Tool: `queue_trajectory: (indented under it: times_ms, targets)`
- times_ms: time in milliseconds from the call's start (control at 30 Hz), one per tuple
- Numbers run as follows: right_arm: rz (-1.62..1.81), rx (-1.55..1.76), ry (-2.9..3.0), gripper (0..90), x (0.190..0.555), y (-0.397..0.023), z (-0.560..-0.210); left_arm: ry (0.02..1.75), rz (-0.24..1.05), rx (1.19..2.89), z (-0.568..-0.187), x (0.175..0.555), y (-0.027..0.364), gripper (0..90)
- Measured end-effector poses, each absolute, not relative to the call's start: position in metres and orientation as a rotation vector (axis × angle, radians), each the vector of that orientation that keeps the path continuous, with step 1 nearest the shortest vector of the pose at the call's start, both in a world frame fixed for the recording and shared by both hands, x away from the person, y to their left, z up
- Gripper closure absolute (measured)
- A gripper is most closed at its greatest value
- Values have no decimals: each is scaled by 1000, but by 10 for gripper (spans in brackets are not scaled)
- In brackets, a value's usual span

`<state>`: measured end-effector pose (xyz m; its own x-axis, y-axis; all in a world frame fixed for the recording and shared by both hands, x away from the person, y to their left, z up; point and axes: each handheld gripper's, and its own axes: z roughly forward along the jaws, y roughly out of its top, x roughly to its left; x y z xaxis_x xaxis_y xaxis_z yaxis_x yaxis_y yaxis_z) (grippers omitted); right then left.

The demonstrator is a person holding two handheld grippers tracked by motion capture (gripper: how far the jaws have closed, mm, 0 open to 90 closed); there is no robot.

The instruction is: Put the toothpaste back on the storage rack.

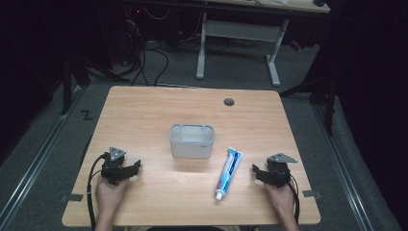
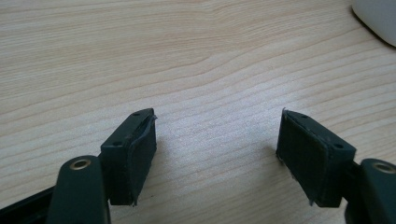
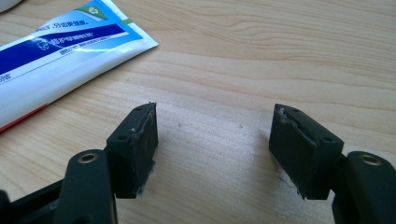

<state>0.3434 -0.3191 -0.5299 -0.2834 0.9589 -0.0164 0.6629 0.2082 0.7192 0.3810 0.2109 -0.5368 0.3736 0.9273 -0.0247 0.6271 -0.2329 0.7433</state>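
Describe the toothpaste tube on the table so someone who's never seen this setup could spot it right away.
On the light wooden table, find the pale grey plastic bin near the middle. Just to its right and nearer the person lies a flat blue-and-white toothpaste tube, white cap toward the person. It is the only long, colourful, printed item there.

Both hands low near bottom edge, L tool (image 2: 215,154) & R tool (image 3: 212,149) jaws spread wide.

A translucent grey bin (image 1: 191,140) stands mid-desk (image 1: 144,115). A blue-and-white toothpaste tube (image 1: 228,172) lies just right of the bin, cap toward the near edge. Behind the bin, a grommet hole (image 1: 229,102) shows.
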Motion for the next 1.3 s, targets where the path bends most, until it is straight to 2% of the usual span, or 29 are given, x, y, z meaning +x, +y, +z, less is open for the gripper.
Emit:
queue_trajectory:
  times_ms: [100,133,400,700,800,1300]
  targets:
    - [833,1501,2044,332,343,-319,-528,1339,566,1959,-537,381,211,288]
    - [815,1502,2066,361,342,-319,-526,1339,566,1959,-537,381,211,286]
    - [869,1525,2082,430,332,-319,-514,1336,567,1962,-537,381,211,283]
    - [947,1513,2114,421,322,-308,-495,1336,563,1960,-537,381,211,280]
    - [979,1509,2154,374,321,-294,-487,1337,561,1956,-537,381,212,279]
    - [923,1491,2225,252,327,-257,-475,1340,561,1948,-537,381,212,280]
